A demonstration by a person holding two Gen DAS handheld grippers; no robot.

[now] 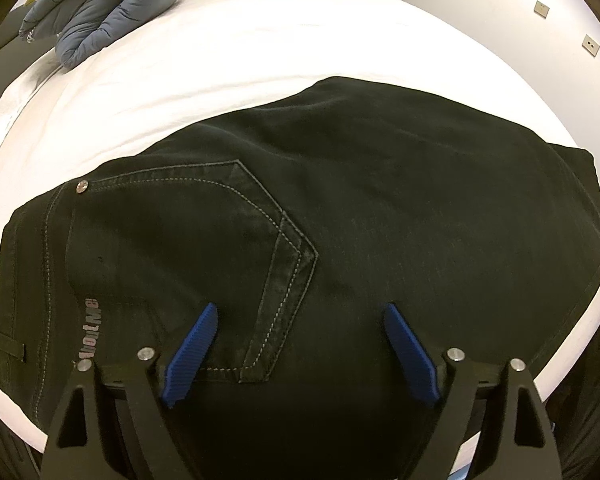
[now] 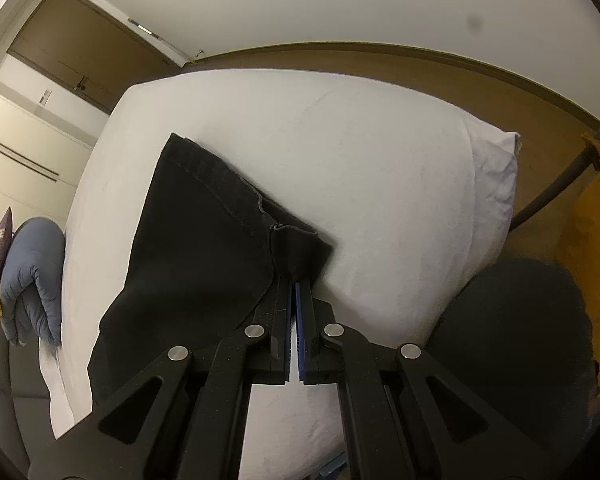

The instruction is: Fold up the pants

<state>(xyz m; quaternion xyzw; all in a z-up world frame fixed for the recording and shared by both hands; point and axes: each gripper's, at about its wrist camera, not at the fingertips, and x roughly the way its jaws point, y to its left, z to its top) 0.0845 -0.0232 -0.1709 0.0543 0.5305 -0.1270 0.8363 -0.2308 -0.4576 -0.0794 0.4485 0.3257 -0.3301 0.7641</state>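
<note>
- Left wrist view: the black pants [image 1: 340, 208] lay spread on the white bed [image 1: 228, 60], back pocket [image 1: 204, 248] up and waistband to the left. The left claw [image 1: 300, 320] hovered over them with its blue pads [image 1: 192, 356] wide apart, gripping nothing. A blue-grey puffy jacket [image 1: 100, 4] sat at the far left edge.
- Right wrist view: the right claw [image 2: 294, 280] was clamped tight on the hem corner of the pants [image 2: 204, 248], at the near side of the bed [image 2: 380, 184].
</note>
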